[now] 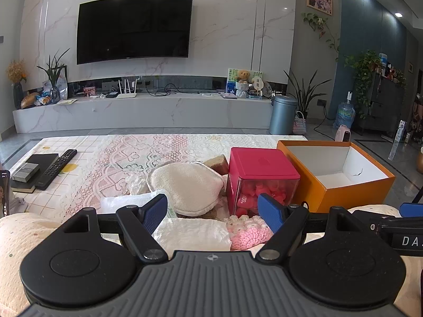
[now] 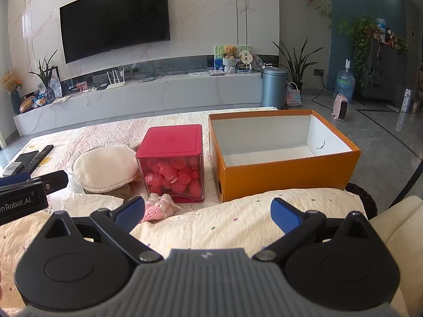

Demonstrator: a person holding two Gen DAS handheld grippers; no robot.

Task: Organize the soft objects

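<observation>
An open orange box (image 2: 285,174) with a white, empty inside stands on the table at right; it also shows in the left wrist view (image 1: 341,192). Left of it a red-lidded clear box (image 2: 174,163) holds pink pieces. A cream fleece pad (image 1: 185,185) lies on the table, with a white quilted cloth (image 1: 193,233), a pink crochet piece (image 1: 248,231) and a brown sponge (image 1: 218,163) around it. My left gripper (image 1: 212,211) is open above the white cloth and crochet piece. My right gripper (image 2: 208,211) is open and empty over a cream blanket (image 2: 238,219).
A remote (image 1: 56,167) and a black book (image 1: 34,170) lie at the table's far left. A phone (image 1: 4,192) stands at the left edge. Beyond the table are a TV wall, a grey bin (image 2: 273,87) and potted plants.
</observation>
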